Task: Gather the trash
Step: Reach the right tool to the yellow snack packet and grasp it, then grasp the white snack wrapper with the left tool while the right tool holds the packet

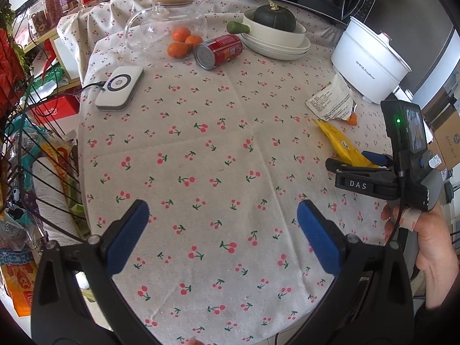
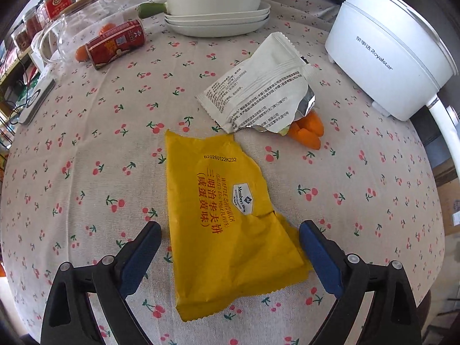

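A yellow snack wrapper lies flat on the cherry-print tablecloth, between the open jaws of my right gripper, which is not closed on it. The wrapper also shows in the left wrist view, with the right gripper over it. A torn white wrapper lies just beyond, partly over orange pieces. A red can lies on its side at the far left. My left gripper is open and empty above bare cloth.
A white electric pot stands at the right. Stacked white dishes with a dark squash and a glass jug with oranges are at the back. A white device with a cable lies left. A wire basket of items sits off the table's left edge.
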Action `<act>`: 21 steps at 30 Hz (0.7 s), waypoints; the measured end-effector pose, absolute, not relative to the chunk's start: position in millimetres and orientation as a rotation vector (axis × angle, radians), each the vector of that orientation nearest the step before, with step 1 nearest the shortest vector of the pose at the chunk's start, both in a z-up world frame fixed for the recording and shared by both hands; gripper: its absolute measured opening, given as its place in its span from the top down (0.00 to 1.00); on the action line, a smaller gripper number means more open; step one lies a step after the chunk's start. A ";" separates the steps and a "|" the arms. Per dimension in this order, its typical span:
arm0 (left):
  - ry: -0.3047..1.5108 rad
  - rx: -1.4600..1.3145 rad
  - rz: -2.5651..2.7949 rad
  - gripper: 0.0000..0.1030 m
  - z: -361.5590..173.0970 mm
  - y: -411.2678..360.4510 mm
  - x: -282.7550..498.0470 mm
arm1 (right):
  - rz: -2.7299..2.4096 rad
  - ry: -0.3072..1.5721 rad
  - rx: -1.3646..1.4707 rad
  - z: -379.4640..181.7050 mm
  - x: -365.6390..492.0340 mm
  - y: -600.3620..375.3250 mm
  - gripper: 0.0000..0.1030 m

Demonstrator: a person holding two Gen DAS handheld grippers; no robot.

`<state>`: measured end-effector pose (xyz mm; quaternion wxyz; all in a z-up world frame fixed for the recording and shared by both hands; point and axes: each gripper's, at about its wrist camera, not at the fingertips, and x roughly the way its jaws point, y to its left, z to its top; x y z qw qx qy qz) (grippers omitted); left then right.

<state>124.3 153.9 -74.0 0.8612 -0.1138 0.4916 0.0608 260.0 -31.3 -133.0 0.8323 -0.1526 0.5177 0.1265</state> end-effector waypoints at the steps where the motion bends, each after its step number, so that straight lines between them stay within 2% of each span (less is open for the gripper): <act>1: 1.032 -0.237 0.126 0.01 -74.3 152.7 124.9 | 0.264 1.092 -0.325 -132.0 260.0 -34.5 0.19; 2: 1.034 -0.235 0.125 0.01 -74.6 151.1 125.4 | 0.264 1.088 -0.331 -130.6 258.9 -37.5 0.26; 4: 1.036 -0.232 0.121 0.01 -74.8 147.7 126.5 | 0.272 1.090 -0.341 -127.4 255.9 -45.3 0.35; 7: 1.037 -0.225 0.111 0.01 -73.9 141.1 128.3 | 0.295 1.110 -0.324 -122.7 248.9 -62.6 0.41; 15: 1.027 -0.160 0.044 0.01 -70.5 104.1 137.0 | 0.278 1.093 -0.186 -83.9 214.7 -134.6 0.42; 21: 1.016 -0.076 -0.028 0.01 -69.4 61.7 176.4 | 0.259 1.058 -0.086 -62.3 196.5 -189.1 0.42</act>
